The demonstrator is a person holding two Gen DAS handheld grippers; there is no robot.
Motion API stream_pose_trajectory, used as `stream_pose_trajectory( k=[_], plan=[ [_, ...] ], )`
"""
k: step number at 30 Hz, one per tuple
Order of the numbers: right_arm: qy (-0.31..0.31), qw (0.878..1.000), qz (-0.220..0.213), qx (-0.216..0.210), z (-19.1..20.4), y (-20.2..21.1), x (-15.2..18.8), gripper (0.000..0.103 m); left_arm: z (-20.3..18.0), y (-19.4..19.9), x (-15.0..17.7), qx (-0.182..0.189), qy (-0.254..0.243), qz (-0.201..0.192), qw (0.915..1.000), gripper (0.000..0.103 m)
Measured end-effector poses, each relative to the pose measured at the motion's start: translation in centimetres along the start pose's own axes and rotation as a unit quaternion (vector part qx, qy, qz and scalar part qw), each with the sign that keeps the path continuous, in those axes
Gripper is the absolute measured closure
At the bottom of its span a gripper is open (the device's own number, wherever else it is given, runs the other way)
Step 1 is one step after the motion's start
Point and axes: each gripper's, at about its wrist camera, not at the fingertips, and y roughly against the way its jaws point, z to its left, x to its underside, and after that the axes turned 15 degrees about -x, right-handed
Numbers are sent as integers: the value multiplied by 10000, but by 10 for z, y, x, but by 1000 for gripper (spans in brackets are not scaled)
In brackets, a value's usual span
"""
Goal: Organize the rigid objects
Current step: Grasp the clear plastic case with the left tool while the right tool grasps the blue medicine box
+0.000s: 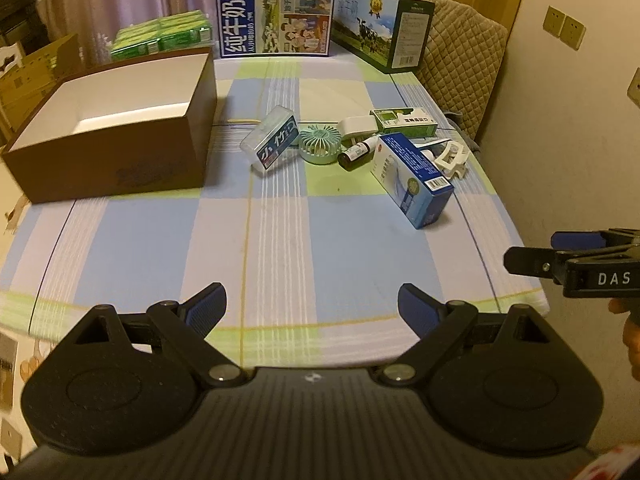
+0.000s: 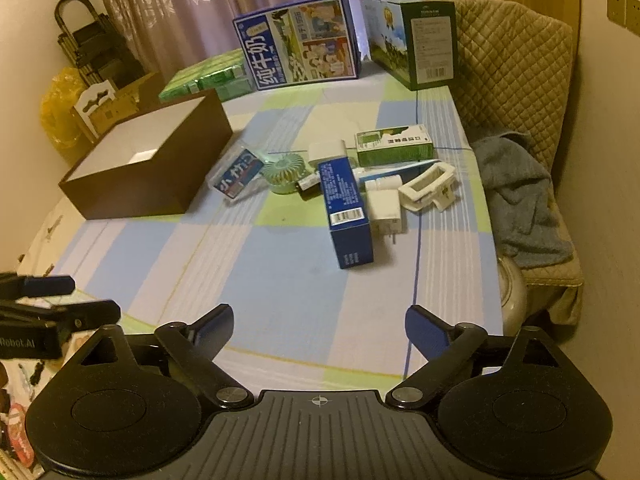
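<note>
Brown box (image 1: 120,168): open, white inside, empty, at left on checked cloth. Cluster at right: clear floss case (image 1: 270,142), mint fan (image 1: 320,145), dark bottle (image 1: 354,154), blue carton (image 1: 412,176) flat, green carton (image 1: 404,122), white clip (image 1: 452,158), white plug (image 2: 384,210).

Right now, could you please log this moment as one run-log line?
left tool: open, empty | right tool: open, empty | open brown cardboard box: empty | blue rectangular carton: on checked tablecloth
</note>
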Motion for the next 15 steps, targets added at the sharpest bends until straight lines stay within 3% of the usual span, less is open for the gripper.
stream_pose_trajectory(
  k=[10, 15],
  plan=[
    [116, 9997, -173, 121, -18, -38, -38, 26, 2, -60, -53, 288, -538, -220, 9979, 12],
    [175, 9997, -66, 146, -24, -72, -64, 27, 7, -91, -79, 458, -746, -167, 9960, 18]
  ],
)
